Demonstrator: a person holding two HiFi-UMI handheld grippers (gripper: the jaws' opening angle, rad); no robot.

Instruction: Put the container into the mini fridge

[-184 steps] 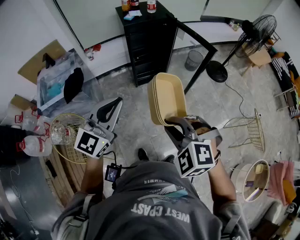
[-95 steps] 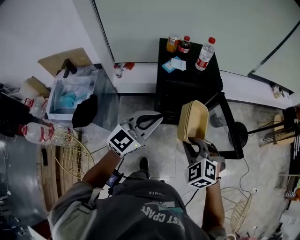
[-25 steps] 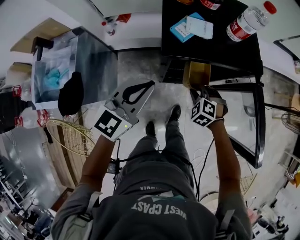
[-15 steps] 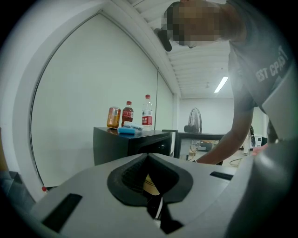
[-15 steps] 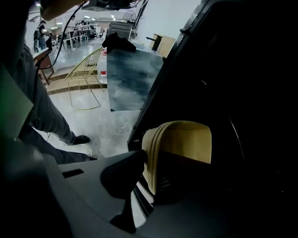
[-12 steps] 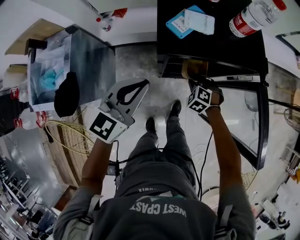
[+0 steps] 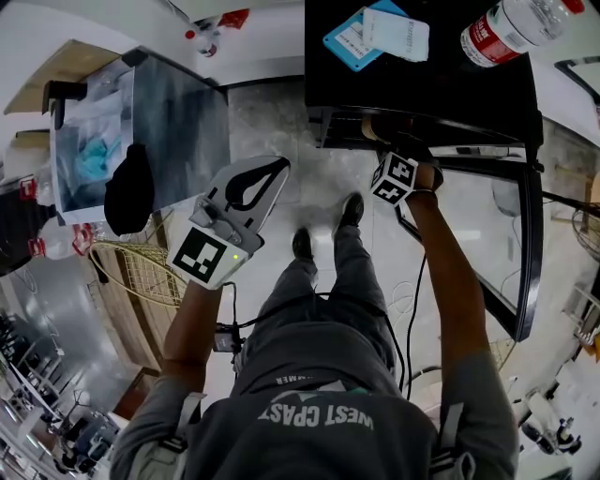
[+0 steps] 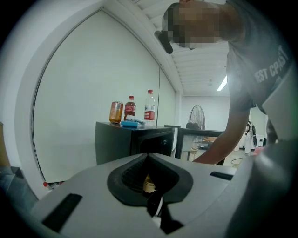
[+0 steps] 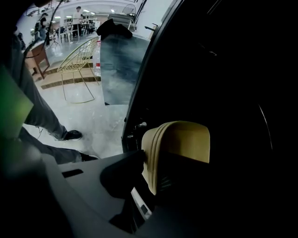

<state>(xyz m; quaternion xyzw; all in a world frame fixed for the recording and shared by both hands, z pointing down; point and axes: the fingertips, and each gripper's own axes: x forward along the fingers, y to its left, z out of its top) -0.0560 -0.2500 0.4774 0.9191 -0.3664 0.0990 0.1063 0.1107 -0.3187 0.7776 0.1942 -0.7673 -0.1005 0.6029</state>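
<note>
The black mini fridge [image 7: 422, 84] stands with its glass door [image 7: 487, 234] swung open to the right. In the right gripper view the tan container [image 9: 179, 144] is on edge inside the dark fridge. My right gripper [image 9: 156, 179] reaches into the opening and its jaws are opening, with the container's near edge still between them and against the left jaw. In the head view only its marker cube [image 7: 394, 178] shows at the fridge mouth. My left gripper [image 7: 277, 169] hangs shut and empty over the floor, left of the fridge [image 8: 116, 139].
A water bottle [image 7: 502, 28] and blue and white cards [image 7: 375, 33] lie on the fridge top. A grey box [image 7: 178, 122] with a black cloth stands to the left. A wire basket [image 7: 131, 272] sits beside it. The person's shoes [image 7: 349, 211] are in front of the fridge.
My right gripper has pushed forward with the container, which has gone from the fridge mouth into the dark inside. The left gripper has drifted slightly left and stays shut.
</note>
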